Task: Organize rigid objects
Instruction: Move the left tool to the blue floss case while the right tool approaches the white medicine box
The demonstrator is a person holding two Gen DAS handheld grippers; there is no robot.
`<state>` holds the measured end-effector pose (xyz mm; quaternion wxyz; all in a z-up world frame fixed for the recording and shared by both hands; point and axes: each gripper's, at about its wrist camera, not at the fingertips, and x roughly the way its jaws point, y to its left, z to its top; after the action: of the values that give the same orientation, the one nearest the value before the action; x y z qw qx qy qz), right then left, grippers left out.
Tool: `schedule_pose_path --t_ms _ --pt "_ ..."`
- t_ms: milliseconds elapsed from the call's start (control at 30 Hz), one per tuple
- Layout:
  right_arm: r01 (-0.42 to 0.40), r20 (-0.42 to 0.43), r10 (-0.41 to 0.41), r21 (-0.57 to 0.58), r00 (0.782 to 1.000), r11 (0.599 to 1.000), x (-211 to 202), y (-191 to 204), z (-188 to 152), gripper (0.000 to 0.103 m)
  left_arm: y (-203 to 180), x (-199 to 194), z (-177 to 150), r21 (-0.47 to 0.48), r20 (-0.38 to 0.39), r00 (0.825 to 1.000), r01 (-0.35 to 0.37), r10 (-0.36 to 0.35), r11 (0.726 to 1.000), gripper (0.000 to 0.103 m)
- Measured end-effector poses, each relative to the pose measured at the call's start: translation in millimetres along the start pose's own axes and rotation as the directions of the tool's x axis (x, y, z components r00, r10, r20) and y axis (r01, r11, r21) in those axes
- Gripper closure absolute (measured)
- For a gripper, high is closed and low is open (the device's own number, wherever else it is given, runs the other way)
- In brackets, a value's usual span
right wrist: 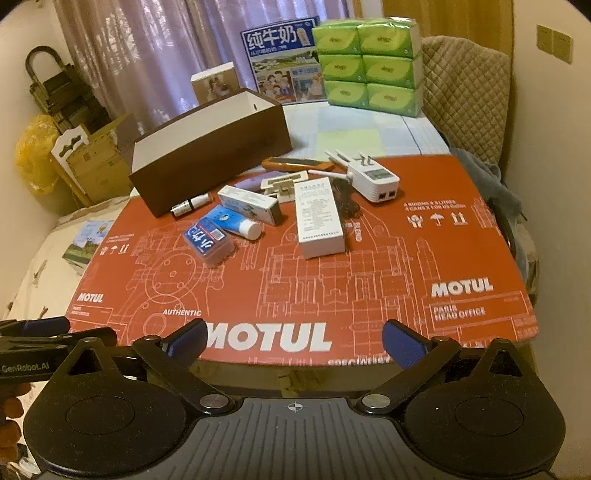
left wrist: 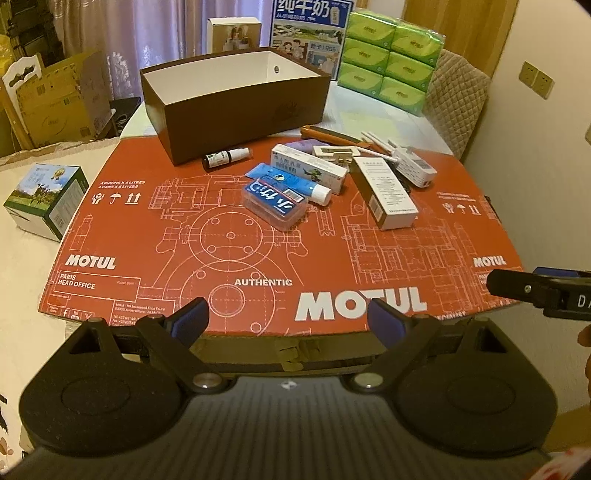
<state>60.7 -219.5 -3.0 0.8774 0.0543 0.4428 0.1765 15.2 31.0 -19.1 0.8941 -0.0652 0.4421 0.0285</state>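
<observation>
An open brown box [left wrist: 236, 107] with a white inside stands at the back of a red MOTUL cardboard sheet [left wrist: 258, 266]; it also shows in the right wrist view [right wrist: 210, 162]. In front of it lie a dark small bottle [left wrist: 225, 158], a blue clear case [left wrist: 275, 203], a blue tube [left wrist: 291, 184], a white-blue carton [left wrist: 308, 166], a tall white carton [left wrist: 386, 192] and a white router [left wrist: 412, 166]. My left gripper [left wrist: 290, 319] is open and empty over the sheet's near edge. My right gripper [right wrist: 295, 341] is open and empty beside it.
A green tissue multipack [left wrist: 391, 55] and a blue milk carton box [left wrist: 310, 33] stand at the back. A small green-white box [left wrist: 46, 201] sits left of the sheet. A quilted chair back [right wrist: 465, 92] is at the right. Cardboard boxes [left wrist: 55, 99] stand left.
</observation>
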Motion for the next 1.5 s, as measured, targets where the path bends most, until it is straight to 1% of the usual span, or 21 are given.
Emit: schedule_pose_path --t_ms 167,300,400,667,833,967,1200,1333,1500 --pt "-0.014 0.006 0.015 -0.053 1.0 0.998 24.2 -2.1 15.6 0.008 1.9 14.1 11.0 -0.018 0.006 1.0 -0.02 0.02 1.0 0.012" --pt "-0.024 0.005 0.024 -0.1 1.0 0.995 51.6 -5.1 34.4 0.009 3.4 34.5 26.1 -0.048 -0.015 0.999 -0.037 0.036 0.998 0.012" --pt "-0.038 -0.005 0.037 -0.11 0.999 0.993 73.4 -11.3 49.3 0.01 0.3 53.3 38.1 -0.056 -0.028 0.998 -0.05 0.048 0.997 0.012" --pt "-0.047 -0.048 0.04 -0.141 0.998 0.989 131.0 -29.0 83.6 0.015 -9.0 112.5 66.5 -0.093 -0.054 0.996 -0.081 0.076 0.992 0.012" --pt "-0.053 -0.089 0.041 -0.145 0.995 0.988 164.6 -40.8 97.8 0.017 -13.5 147.6 77.6 -0.133 -0.086 0.992 -0.102 0.091 0.986 0.015" --pt "-0.06 -0.117 0.042 -0.154 0.992 0.986 187.6 -47.7 105.9 0.017 -16.7 169.4 86.2 -0.158 -0.097 0.989 -0.125 0.111 0.979 0.015" --pt "-0.071 -0.143 0.047 -0.173 0.989 0.982 216.1 -48.1 117.3 0.019 -17.4 197.2 100.7 -0.194 -0.113 0.981 -0.177 0.157 0.965 0.015" --pt "-0.087 -0.151 0.059 -0.185 0.987 0.979 225.1 -48.3 125.1 0.02 -17.8 208.7 107.2 -0.203 -0.121 0.976 -0.203 0.181 0.958 0.015" --pt "-0.103 -0.169 0.07 -0.194 0.983 0.976 233.3 -49.6 129.4 0.02 -12.1 221.9 108.1 -0.22 -0.15 0.966 -0.239 0.21 0.946 0.015"
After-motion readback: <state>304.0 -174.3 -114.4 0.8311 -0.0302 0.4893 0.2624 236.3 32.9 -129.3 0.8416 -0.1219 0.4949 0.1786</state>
